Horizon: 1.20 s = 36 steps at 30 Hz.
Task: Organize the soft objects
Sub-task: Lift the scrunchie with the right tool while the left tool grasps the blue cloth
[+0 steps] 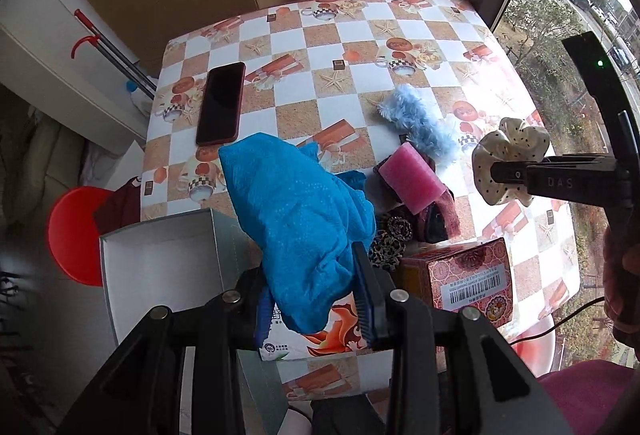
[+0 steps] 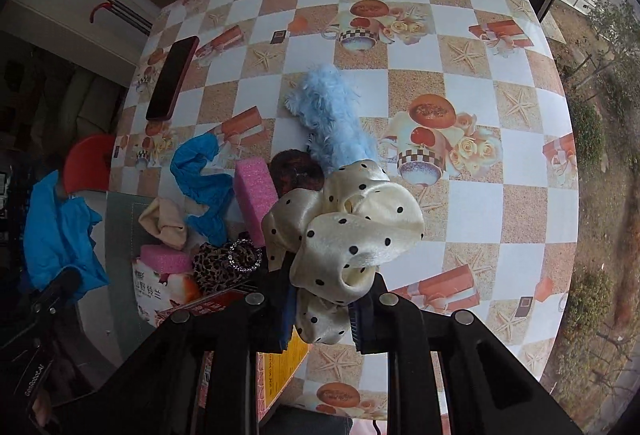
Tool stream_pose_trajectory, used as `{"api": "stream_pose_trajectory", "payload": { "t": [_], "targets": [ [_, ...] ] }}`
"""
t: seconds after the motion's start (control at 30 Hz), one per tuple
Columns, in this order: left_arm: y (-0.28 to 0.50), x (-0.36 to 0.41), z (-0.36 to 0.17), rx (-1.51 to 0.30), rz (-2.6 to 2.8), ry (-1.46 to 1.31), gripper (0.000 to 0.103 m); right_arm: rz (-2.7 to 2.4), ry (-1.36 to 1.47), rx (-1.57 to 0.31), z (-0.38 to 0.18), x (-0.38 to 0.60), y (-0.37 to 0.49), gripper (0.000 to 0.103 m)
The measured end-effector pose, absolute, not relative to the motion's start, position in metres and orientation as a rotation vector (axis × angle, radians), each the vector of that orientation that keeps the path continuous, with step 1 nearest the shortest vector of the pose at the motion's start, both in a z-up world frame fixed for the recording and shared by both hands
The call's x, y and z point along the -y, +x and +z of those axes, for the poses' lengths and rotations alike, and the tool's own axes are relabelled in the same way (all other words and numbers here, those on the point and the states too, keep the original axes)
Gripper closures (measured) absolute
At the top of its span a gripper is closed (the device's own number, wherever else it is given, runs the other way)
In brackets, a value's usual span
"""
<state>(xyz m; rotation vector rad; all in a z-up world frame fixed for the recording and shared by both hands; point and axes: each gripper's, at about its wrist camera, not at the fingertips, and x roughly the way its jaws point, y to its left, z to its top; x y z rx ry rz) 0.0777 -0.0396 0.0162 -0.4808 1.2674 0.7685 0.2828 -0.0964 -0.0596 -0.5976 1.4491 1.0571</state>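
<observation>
My left gripper (image 1: 314, 299) is shut on a bright blue cloth (image 1: 296, 211), which hangs lifted above an open white box (image 1: 160, 263) and a tissue pack (image 1: 312, 343). My right gripper (image 2: 322, 315) is shut on a cream polka-dot scrunchie (image 2: 344, 227) held above the table; the left wrist view shows it at the right (image 1: 512, 143). On the table lie a fluffy light-blue scrunchie (image 2: 332, 115), a pink sponge (image 2: 256, 187), a dark red scrunchie (image 2: 296, 171), a leopard scrunchie (image 2: 224, 263), a beige cloth (image 2: 168, 223) and a blue strip of fabric (image 2: 204, 187).
A dark phone (image 1: 222, 103) lies at the table's left side. A red patterned box (image 1: 468, 275) stands near the front edge. The checkered tablecloth (image 2: 460, 35) covers the table. A red stool (image 1: 72, 231) stands left of the table, and a window runs along the right.
</observation>
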Motion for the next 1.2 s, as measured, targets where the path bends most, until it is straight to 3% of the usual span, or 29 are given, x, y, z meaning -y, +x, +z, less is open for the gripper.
{"api": "stream_pose_trajectory", "payload": {
  "t": [1.2],
  "targets": [
    [0.051, 0.042, 0.025, -1.212, 0.881, -0.516, 0.065, 1.280, -0.660, -1.365, -0.024, 0.073, 0.223, 0.080]
  ]
}}
